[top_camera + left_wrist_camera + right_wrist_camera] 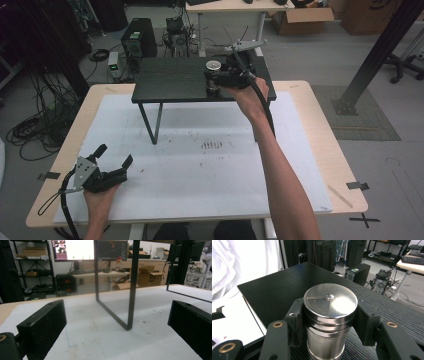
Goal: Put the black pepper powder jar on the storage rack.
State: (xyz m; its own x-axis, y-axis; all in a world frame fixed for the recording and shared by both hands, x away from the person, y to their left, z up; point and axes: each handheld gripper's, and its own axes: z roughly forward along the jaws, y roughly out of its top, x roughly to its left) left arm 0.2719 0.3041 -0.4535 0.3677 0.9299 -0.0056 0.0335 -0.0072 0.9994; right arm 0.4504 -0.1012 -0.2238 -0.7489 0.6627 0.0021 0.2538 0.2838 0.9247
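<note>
A shiny metal canister (214, 65) with a flat lid stands upright on the right part of a low black stand (170, 80). My right gripper (213, 81) is shut on the canister, one jaw pressing each side just under the lid. In the right gripper view the canister (329, 301) stands between the right gripper (330, 322) jaws on the dark grained stand top (277, 287). My left gripper (116, 155) rests open near the table's front left corner, holding nothing. In the left gripper view the left gripper (117, 327) faces the stand's thin black leg frame (131, 290).
A white mat (200, 165) with dark scuff marks covers the wooden table (330, 150). Beyond the table are a computer tower (137, 37), floor cables, a desk and cardboard boxes (302, 20). A slanted black post (380, 50) stands to the right.
</note>
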